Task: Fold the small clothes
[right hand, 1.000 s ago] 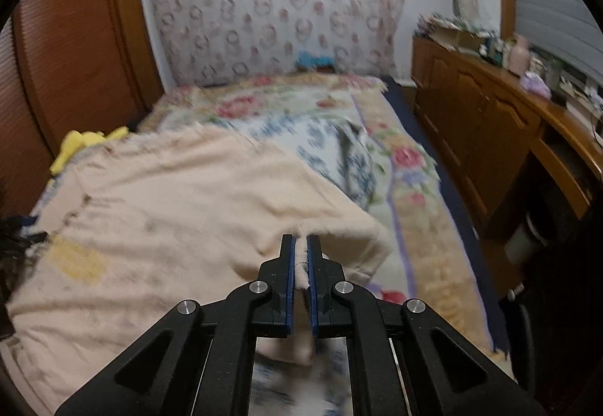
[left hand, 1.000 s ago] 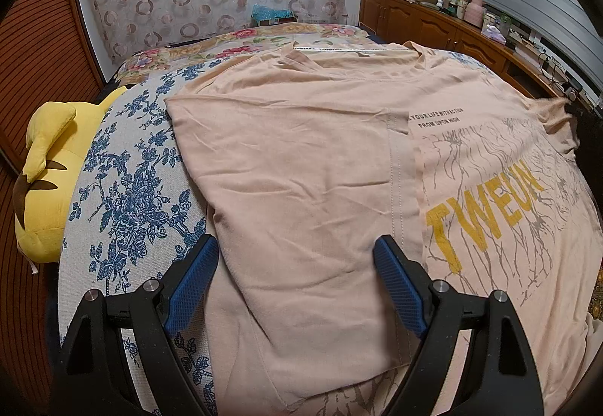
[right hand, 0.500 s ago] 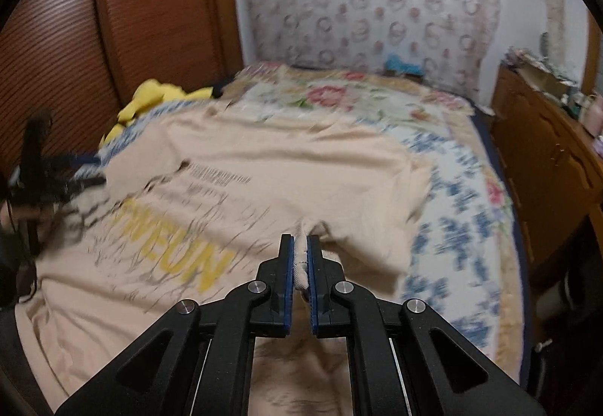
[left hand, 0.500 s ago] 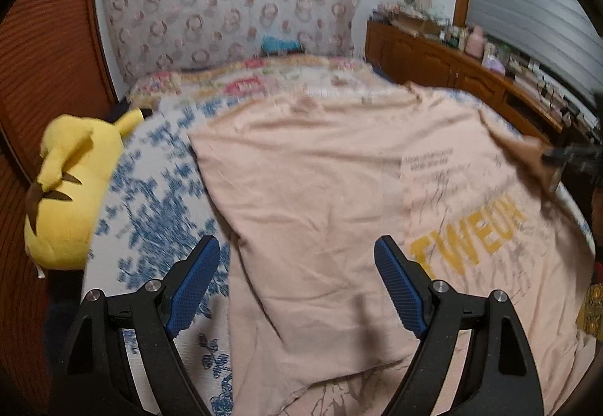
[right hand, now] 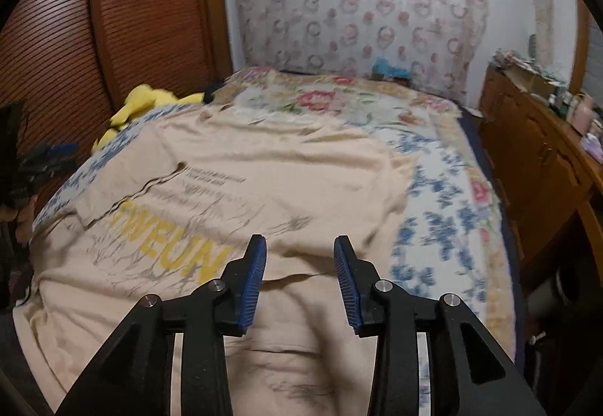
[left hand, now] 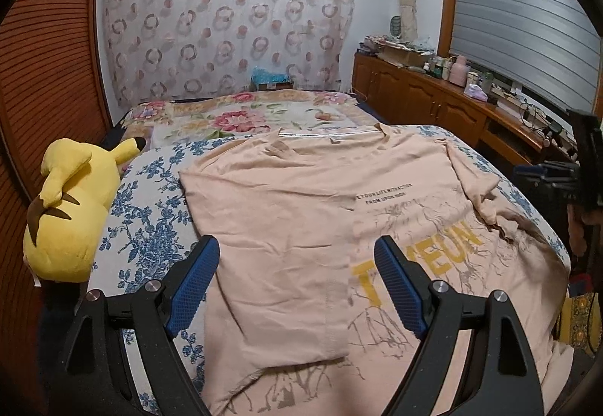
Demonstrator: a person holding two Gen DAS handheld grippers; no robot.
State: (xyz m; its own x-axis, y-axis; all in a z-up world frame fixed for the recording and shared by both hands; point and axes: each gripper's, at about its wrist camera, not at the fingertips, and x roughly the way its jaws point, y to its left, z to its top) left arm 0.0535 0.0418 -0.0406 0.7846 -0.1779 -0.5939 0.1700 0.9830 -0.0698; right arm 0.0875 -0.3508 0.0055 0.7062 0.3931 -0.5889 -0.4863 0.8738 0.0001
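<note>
Right wrist view: our right gripper [right hand: 299, 278] now stands with its jaws spread and nothing between them, where half a second ago they were pinched on a bit of the shirt's [right hand: 264, 167] cloth. So we have let go, and the cloth we carried now lies on the shirt (the wrinkled hump just under the jaws looks like it).

The shirt lies spread on the bed [right hand: 444, 205], print side up, its left part doubled over the middle so the plain panel covers the start of the yellow word.

In the left wrist view our left gripper [left hand: 297, 288] hovers over that plain panel, jaws wide apart and empty, as they were a second ago. The right sleeve [left hand: 486, 193] lies rumpled on the shirt's [left hand: 286, 212] right side near the bed's [left hand: 158, 186] edge, not laid flat across. The plush [left hand: 68, 216] sits clear of the work, beside the bed's left side.

We judge the right side fold is only half made: the sleeve is released but bunched, so it likely needs another grasp or a smoothing before we fold the shirt lengthwise.
</note>
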